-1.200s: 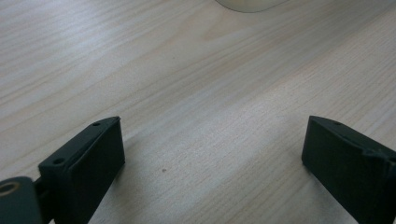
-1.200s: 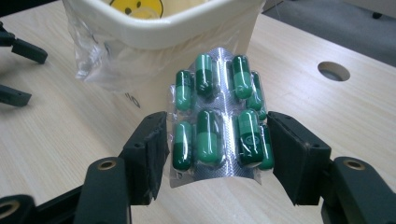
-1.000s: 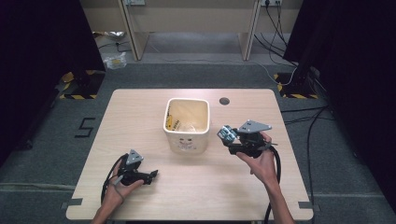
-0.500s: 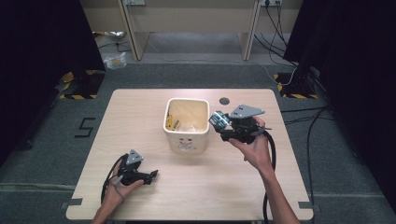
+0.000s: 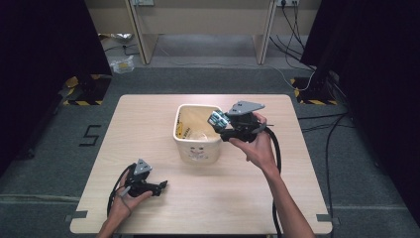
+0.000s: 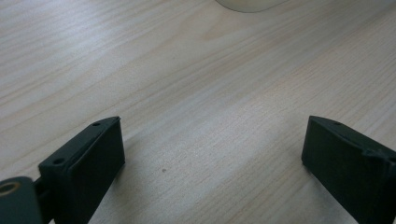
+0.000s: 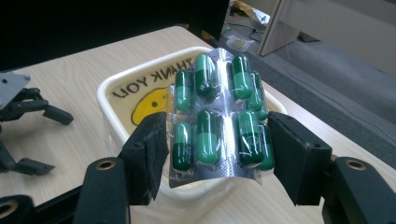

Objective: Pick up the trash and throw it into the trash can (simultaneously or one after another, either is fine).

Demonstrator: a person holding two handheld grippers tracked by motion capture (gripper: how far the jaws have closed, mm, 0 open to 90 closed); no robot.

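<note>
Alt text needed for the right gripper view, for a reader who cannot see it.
Right tool clamps a silver blister pack of green capsules over a cream plastic bin with a yellow smiley printed inside, on a light wooden table. The left tool rests far left.

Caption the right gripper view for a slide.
Right hand-held gripper holds a green capsule blister pack above the cream bin.
</note>
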